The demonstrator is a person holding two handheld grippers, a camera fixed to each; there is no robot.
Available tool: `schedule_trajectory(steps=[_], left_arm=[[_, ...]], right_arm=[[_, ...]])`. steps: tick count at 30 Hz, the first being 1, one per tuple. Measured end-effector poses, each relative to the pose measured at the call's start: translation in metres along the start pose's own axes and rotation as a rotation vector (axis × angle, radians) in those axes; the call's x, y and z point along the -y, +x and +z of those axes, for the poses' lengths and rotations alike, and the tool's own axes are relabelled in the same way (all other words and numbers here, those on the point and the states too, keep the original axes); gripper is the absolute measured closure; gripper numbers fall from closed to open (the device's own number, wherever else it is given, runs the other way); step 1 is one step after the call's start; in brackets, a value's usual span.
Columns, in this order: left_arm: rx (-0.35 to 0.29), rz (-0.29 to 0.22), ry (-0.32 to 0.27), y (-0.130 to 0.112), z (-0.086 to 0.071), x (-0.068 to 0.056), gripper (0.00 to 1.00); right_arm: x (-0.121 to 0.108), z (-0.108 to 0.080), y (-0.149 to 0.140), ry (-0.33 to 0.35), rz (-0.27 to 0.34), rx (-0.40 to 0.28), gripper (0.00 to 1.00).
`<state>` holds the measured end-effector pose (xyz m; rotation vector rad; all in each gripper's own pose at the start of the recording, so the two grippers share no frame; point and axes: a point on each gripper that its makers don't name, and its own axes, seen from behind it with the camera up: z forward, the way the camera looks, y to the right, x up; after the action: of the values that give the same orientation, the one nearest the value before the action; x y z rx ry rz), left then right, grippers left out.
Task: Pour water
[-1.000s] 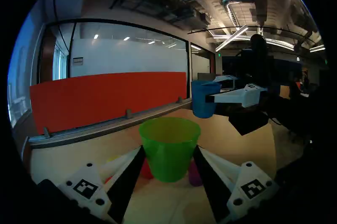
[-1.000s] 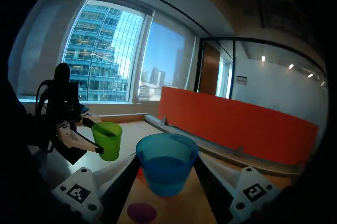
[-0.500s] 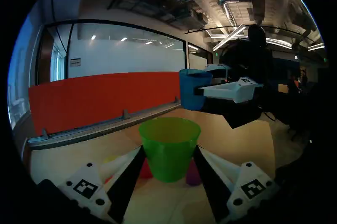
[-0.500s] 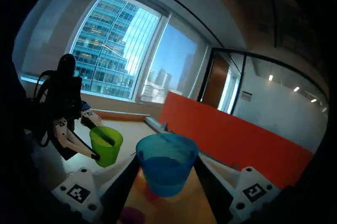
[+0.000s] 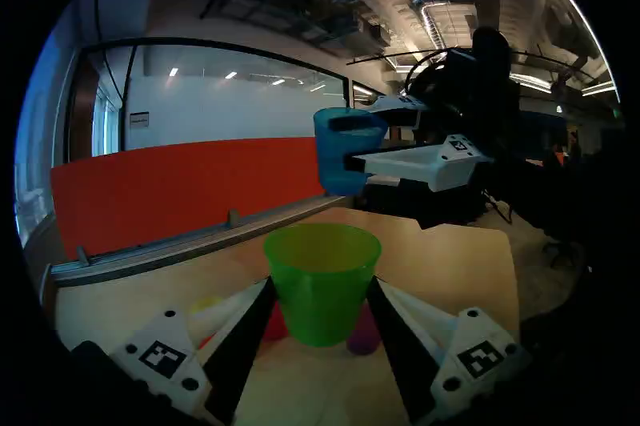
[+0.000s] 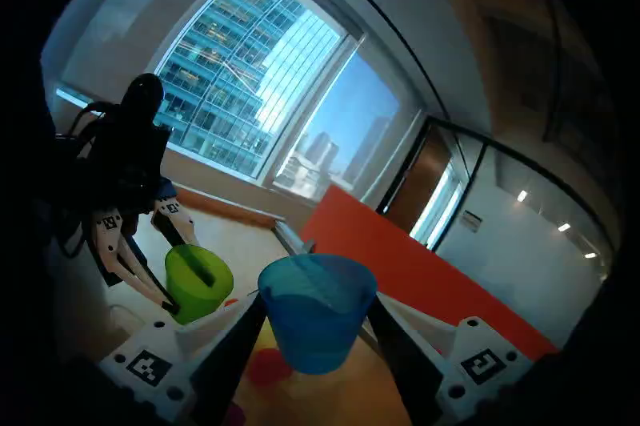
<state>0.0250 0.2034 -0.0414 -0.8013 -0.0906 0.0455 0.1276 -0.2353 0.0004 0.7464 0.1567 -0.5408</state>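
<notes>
- Left gripper (image 5: 320,291): narrow, both fingers pressing the sides of the green cup (image 5: 322,282). Cup upright, mouth open, looks empty.
- Right gripper (image 6: 318,307): narrow, both fingers clamped on the blue cup (image 6: 318,322). The darker band low in the cup is likely the water, but I can't confirm it.
- Left gripper view: blue cup at 12 o'clock from the green cup, higher and beyond it, well apart. It is near upright, with nothing leaving the lip.
- Right gripper view: green cup at 9–10 o'clock from the blue cup, apart.
- Both cups are held in the air over the table (image 5: 448,258). Small coloured pieces, one of them purple (image 5: 364,338), lie on it under the green cup.
- Judgement: this is the approach step and the pour hasn't begun.
- To do it well:
  - Bring the blue lip over the centre of the green mouth, just above the rim and not touching.
  - Line up first and tilt afterwards. Tilting while the cups are apart dumps water on the table.
  - Roll the right wrist slowly so a thin stream forms. A fast roll will overshoot the far rim.
  - Hold the green cup level and fixed, and move only the right side.
  - Use firm grip without more squeeze. The cups look thin, so the walls would likely flex and the lip go oval.
- Risk: the fingers hold tapered walls, so a cup could slip downward if the grip loosens mid-tilt.
</notes>
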Motion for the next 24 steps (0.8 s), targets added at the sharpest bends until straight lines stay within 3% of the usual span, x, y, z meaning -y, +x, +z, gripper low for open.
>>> schedule_trajectory(steps=[24], left_arm=[[-0.026, 0.009, -0.030, 0.011, 0.005, -0.015, 0.20]], right_arm=[[-0.014, 0.020, 0.034, -0.013, -0.306, -0.008, 0.11]])
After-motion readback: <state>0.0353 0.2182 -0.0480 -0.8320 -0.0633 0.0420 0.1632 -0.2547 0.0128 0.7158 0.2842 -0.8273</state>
